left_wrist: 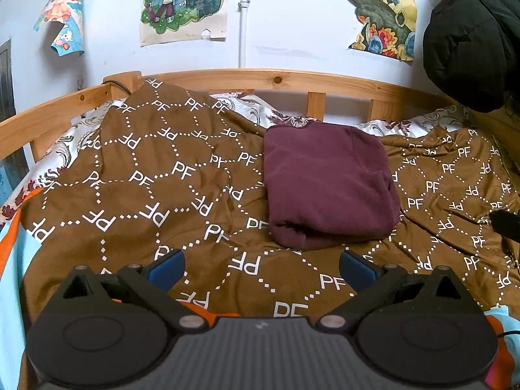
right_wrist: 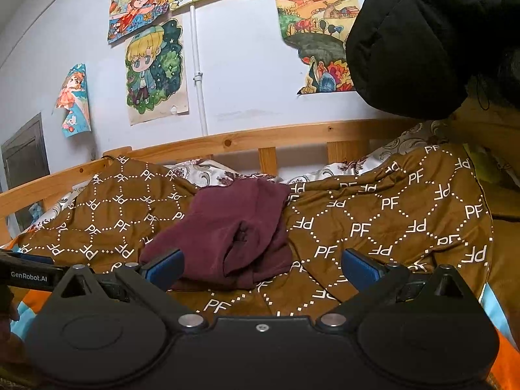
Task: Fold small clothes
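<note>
Pale wall [left_wrist: 292, 26] behind the bed, several drawings taped to it, a white pipe running down the middle. Wooden bed rail [left_wrist: 276, 79] curves along the far side. Black padded jacket [left_wrist: 471, 39] hangs at upper right.

Brown blanket [left_wrist: 146, 195] printed with white "PF" covers most of the mattress; it is rumpled, with a patterned white sheet showing along the far edge.

Your task item, the maroon garment [left_wrist: 328, 182], lies on the blanket toward the far middle of the bed. From the left wrist view it reads as a compact, roughly rectangular bundle with a thick fold along its near edge. From the right wrist view the near right corner looks looser, with a pocket-like opening in the layers.

Left gripper [left_wrist: 261, 268]: blue pads wide apart, holding nothing, just short of the garment.
Right gripper [right_wrist: 261, 268]: pads wide apart, empty, its left pad overlapping the bundle's near edge in view; contact unclear.

Judgement: you have this piece folded, or very nearly. Left to do, at most, is tidying that loose corner. No other small clothes are visible.
</note>
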A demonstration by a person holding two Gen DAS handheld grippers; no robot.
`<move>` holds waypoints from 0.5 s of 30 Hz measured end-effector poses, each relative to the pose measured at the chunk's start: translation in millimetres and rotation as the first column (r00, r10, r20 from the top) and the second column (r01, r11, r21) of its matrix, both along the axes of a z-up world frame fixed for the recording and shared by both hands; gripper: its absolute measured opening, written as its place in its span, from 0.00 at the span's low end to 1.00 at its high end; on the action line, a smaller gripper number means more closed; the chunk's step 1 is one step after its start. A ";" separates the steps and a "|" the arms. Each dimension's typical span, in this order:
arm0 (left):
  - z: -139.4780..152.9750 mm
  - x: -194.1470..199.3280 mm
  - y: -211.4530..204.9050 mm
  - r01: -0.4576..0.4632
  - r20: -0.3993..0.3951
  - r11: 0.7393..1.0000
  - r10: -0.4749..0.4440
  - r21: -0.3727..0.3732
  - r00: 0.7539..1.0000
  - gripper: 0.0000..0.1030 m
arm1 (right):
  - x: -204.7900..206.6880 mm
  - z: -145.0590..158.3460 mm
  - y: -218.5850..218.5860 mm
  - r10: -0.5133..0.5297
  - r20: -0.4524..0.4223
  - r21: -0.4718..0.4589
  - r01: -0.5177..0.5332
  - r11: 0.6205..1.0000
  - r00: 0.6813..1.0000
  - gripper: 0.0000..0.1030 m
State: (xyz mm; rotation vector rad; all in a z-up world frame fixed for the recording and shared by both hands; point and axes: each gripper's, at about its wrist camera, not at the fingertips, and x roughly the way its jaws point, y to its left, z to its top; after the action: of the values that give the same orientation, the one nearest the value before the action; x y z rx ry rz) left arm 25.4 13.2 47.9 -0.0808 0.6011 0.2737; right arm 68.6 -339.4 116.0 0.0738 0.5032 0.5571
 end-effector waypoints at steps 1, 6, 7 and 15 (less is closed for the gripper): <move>0.3 -0.2 -0.1 -0.001 0.000 1.000 0.001 0.001 1.000 0.99 | -0.2 -0.1 -0.1 0.000 0.000 0.000 0.000 1.000 1.000 0.99; 0.9 -0.3 0.0 -0.002 0.001 1.000 0.002 0.002 1.000 0.99 | 0.2 -0.2 -0.2 0.000 0.001 0.001 0.000 1.000 1.000 0.99; 0.9 -0.4 -0.1 -0.002 0.001 1.000 0.002 0.002 1.000 0.99 | 0.3 -0.1 -0.3 0.001 0.000 0.000 -0.001 1.000 1.000 0.99; 1.0 -0.8 -0.2 -0.003 0.002 1.000 0.003 0.006 1.000 0.99 | 0.3 -0.1 -0.3 -0.001 0.000 0.000 0.001 1.000 1.000 0.99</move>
State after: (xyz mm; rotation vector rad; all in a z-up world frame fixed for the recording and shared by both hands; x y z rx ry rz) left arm 24.6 13.0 48.8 -0.0763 0.5978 0.2779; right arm 68.9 -339.6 115.9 0.0736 0.5028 0.5558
